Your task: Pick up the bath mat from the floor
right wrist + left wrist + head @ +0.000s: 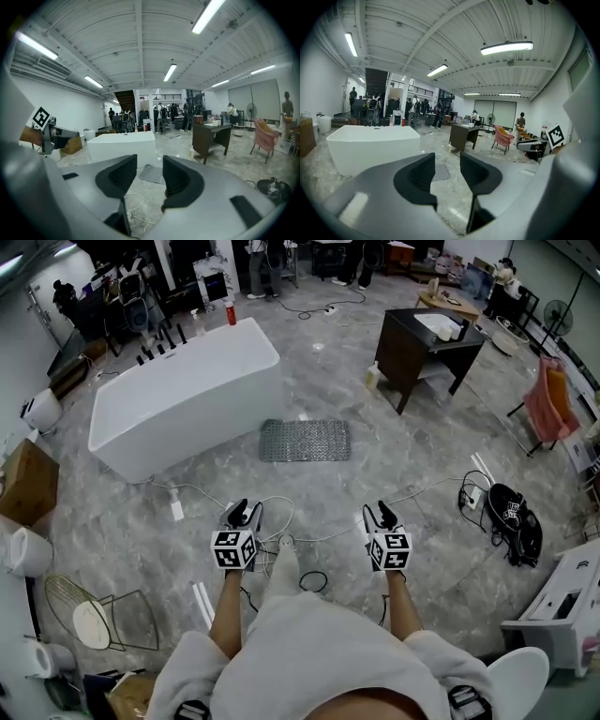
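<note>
The grey bath mat [305, 440] lies flat on the marble floor beside the white bathtub [178, 395]. It shows far ahead between the jaws as the mat [440, 172] in the left gripper view and the mat [153, 174] in the right gripper view. My left gripper [246, 513] and right gripper [379, 515] are held side by side in front of me, well short of the mat and high above the floor. Both stand open with nothing between their fingers.
White cables [281, 531] trail across the floor under the grippers. A dark vanity table [424, 348] stands right of the mat, a pink chair [549, 404] and a black bag [514, 517] farther right. Cardboard boxes [26, 482] and a wire basket [94, 615] sit at left. People stand far back.
</note>
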Demonstrator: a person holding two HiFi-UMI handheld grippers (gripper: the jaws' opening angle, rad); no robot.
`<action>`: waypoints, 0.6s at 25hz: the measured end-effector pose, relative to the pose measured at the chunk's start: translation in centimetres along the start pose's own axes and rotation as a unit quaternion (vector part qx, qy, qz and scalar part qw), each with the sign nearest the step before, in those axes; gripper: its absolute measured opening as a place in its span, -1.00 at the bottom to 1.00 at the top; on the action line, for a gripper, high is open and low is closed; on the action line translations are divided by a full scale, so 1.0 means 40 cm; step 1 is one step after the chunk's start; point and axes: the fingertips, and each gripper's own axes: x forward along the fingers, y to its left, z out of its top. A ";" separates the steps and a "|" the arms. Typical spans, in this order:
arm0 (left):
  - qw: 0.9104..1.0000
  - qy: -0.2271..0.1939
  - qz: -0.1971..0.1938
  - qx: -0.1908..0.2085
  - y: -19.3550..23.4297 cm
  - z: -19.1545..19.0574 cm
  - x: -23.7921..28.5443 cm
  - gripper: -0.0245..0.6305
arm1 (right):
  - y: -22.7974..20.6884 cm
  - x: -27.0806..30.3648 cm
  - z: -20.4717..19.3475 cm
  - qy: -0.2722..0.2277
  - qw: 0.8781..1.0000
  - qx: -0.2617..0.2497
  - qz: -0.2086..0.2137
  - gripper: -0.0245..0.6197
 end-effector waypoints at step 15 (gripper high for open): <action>1.000 -0.002 -0.020 -0.012 0.129 0.067 0.282 -0.39 | -0.072 0.258 0.050 0.018 1.000 -0.009 -0.016 -0.37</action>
